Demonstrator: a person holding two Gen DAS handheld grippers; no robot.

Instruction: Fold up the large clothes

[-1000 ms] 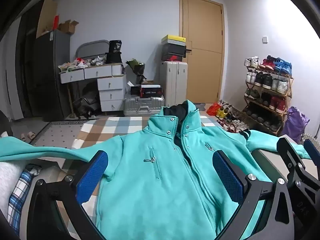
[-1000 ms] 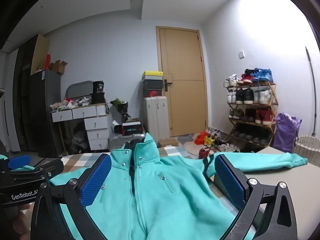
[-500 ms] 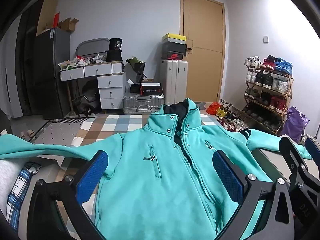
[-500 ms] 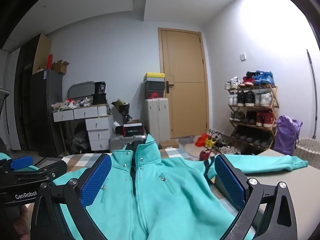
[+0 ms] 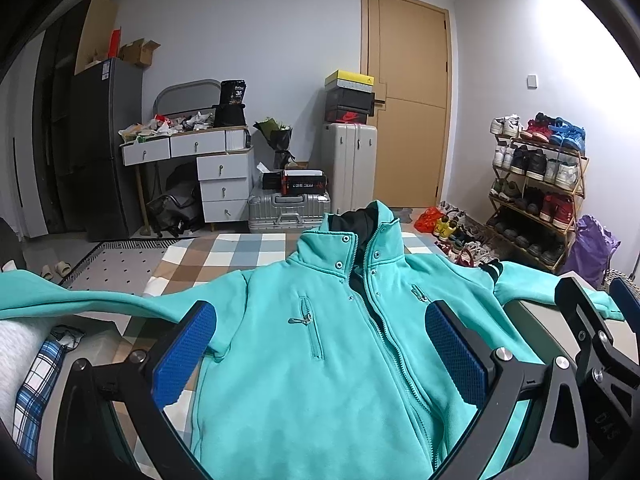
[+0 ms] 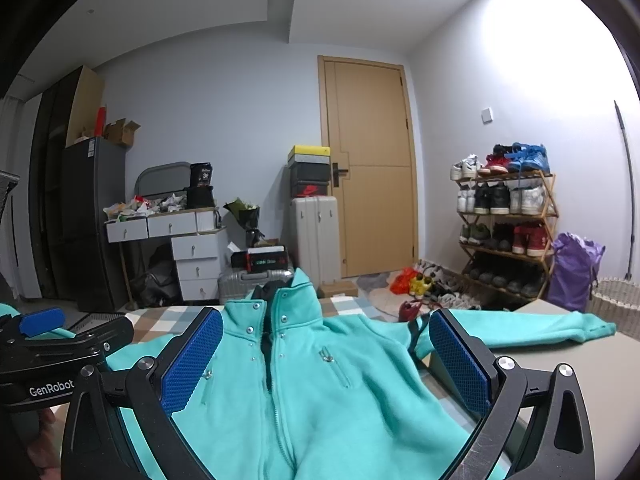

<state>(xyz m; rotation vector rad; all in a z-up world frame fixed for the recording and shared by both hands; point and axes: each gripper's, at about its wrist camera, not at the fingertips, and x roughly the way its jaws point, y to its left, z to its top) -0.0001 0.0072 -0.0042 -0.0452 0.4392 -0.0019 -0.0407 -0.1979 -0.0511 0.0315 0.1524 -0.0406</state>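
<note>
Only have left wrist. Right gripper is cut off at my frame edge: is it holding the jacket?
Observer: No. The right gripper is open, with its fingers spread over the jacket chest and nothing between them.
Operator: The sleeve on that side, where does it end?
Observer: The right-hand sleeve lies stretched out straight on the grey surface, and its cuff is fully in view.
Operator: Anything past the cuff?
Observer: A woven basket shows beyond it, beside the purple bag.
</note>
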